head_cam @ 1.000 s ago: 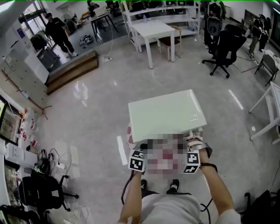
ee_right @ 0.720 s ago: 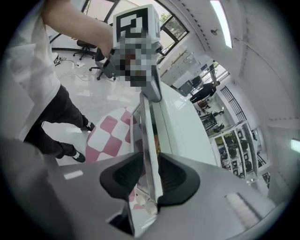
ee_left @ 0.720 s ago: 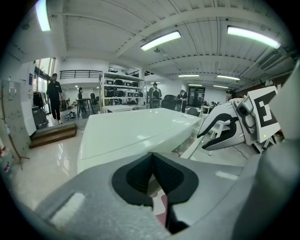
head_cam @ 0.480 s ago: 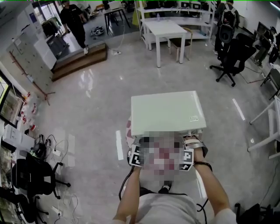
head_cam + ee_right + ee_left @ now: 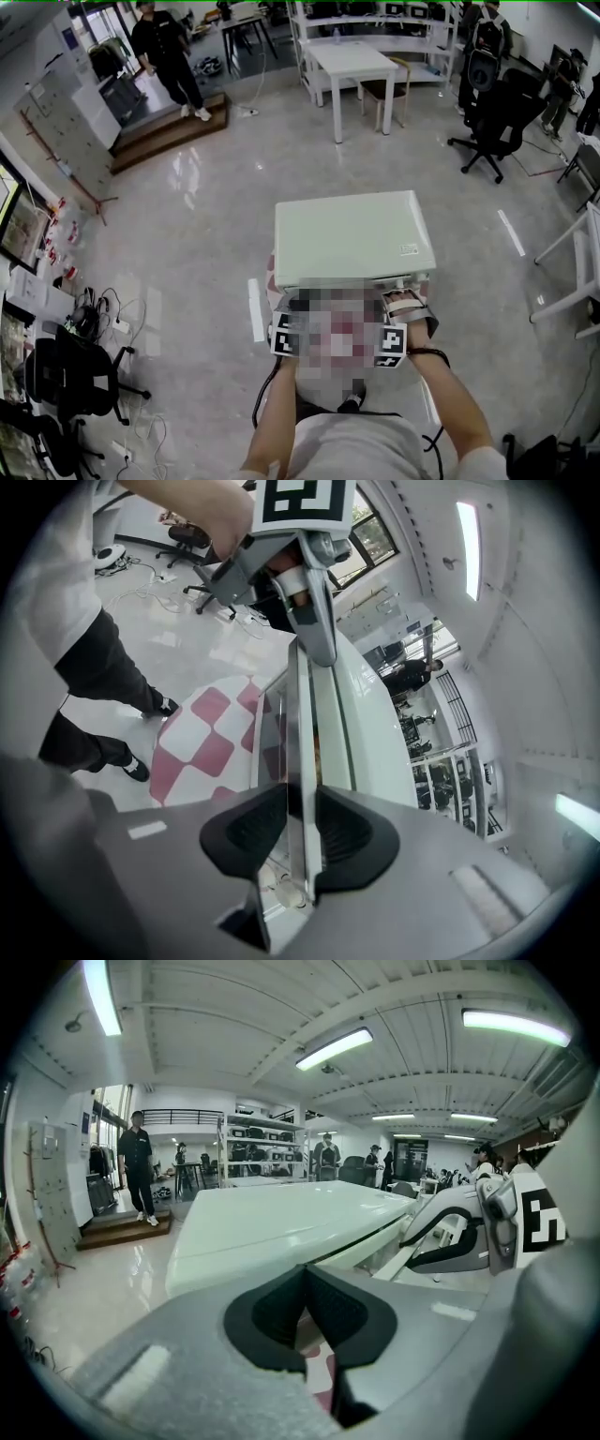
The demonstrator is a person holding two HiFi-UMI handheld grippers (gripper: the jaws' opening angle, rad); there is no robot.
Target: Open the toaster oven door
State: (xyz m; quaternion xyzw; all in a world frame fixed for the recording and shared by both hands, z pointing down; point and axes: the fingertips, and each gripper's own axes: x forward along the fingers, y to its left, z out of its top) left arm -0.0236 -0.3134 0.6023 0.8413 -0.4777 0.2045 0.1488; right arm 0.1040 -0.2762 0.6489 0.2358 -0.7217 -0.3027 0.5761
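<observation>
Hardly anything has shifted at the toaster oven [image 5: 352, 239] over the past second: both grippers hold at its near edge as before. At far left in the head view, a person in dark clothes [image 5: 169, 52] has walked across to the low wooden platform [image 5: 164, 131].

The left gripper [image 5: 302, 1283] has its black pads pressed together with nothing between them. It points over the front left corner of the oven's pale, glossy top, and its marker cube [image 5: 292, 339] sits just beside that corner.

At centre, the oven stands on a red-and-white checked cloth [image 5: 211, 738] in the middle of a polished floor. A white table [image 5: 352, 61] and a black office chair [image 5: 492, 112] stand well behind it.

To the right, the right gripper [image 5: 302, 808] straddles the thin edge of the oven's door [image 5: 302, 724]. Its jaws have just been closing, and one pad now sits against each face of that edge. The door stands nearly upright against the oven's body, and a thin brownish strip shows between the two. The right marker cube [image 5: 392, 347] sits at the oven's front right corner, with the person's bare forearm behind it.
</observation>
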